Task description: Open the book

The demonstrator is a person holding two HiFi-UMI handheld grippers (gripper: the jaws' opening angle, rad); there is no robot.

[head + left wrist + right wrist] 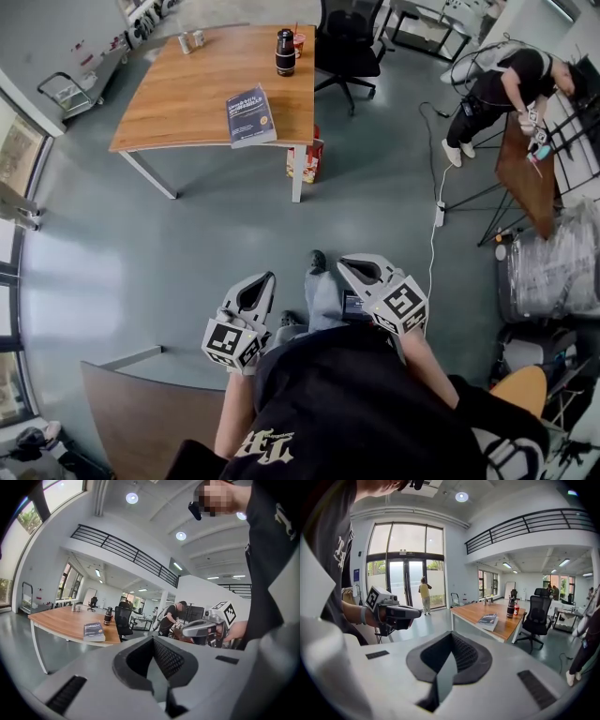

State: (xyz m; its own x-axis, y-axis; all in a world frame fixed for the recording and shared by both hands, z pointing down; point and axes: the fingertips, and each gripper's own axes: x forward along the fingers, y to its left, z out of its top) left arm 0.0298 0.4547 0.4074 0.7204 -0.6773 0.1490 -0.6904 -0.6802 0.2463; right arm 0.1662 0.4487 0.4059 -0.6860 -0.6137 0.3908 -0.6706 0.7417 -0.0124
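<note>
On wooden table (187, 94): 1 book (249, 116), 1 dark bottle (285, 52), 1 red cup (299, 41), 2 small metal cups (198, 38). Beside table: 1 office chair (349, 37).

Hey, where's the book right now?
In the head view the book lies closed on the wooden table, up and left of centre. It is near the table's right corner on the person's side, with the black bottle beyond it.
</note>
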